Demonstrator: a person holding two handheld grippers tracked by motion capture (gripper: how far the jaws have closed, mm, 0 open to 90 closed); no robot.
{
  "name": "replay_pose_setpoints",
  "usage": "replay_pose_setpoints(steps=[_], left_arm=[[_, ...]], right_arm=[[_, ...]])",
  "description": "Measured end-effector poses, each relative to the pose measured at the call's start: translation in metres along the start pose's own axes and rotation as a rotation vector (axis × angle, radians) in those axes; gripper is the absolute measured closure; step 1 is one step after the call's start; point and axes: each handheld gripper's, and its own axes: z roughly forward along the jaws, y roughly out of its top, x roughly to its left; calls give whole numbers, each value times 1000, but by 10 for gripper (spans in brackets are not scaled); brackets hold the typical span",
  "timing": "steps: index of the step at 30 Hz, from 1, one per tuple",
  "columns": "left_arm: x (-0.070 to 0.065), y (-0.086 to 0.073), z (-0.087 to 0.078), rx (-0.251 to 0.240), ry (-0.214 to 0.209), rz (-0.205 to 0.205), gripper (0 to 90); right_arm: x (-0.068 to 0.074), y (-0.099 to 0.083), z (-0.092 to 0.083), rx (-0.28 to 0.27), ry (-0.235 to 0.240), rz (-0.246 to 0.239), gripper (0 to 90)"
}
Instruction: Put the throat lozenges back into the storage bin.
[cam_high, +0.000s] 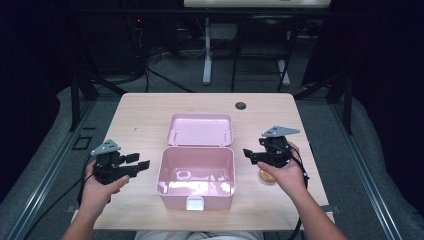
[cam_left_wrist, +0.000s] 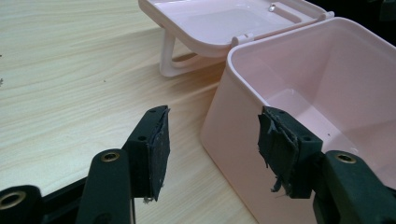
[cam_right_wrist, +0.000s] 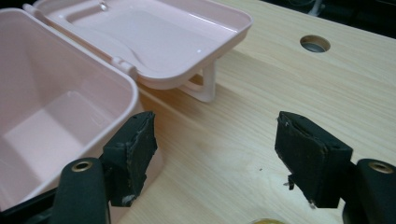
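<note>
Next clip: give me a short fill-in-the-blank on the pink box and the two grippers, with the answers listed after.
1. The lid of the pink box is ____.
2. The inside of the box holds ____.
3. The jaws of the left gripper and the right gripper are both ____.
4. In the high view the box stands ____ the two grippers.

Missing words: open; nothing; open; between

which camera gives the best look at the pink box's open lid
The high view: the lid lies whole, flat behind the pink box. The right gripper view shows most of it and its handle loop; the left gripper view cuts off part.
</note>
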Motion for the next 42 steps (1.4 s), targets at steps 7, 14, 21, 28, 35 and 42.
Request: replay_pose_setpoints(steps=[7, 14, 21, 28, 35, 42], left_arm=[[1, 2, 0, -6, -1, -2, 435], [1, -1, -4, -6, 5, -5, 435], [0, 1, -5, -14, -1, -7, 435], [1, 0, -3, -7, 1, -9, 435], [1, 1, -1, -9, -1, -10, 435], [2, 2, -2, -4, -1, -12, 435]], right_arm=[[-12, 4, 6, 72, -25, -19, 288], [-23, 6, 9, 135, -46, -15, 291], [-35, 4, 20, 226, -50, 26, 289], [-48, -2, 28, 354, -65, 53, 254], [-53, -4, 35, 474, -73, 45, 219], [-54, -4, 39, 534, -69, 39, 204]])
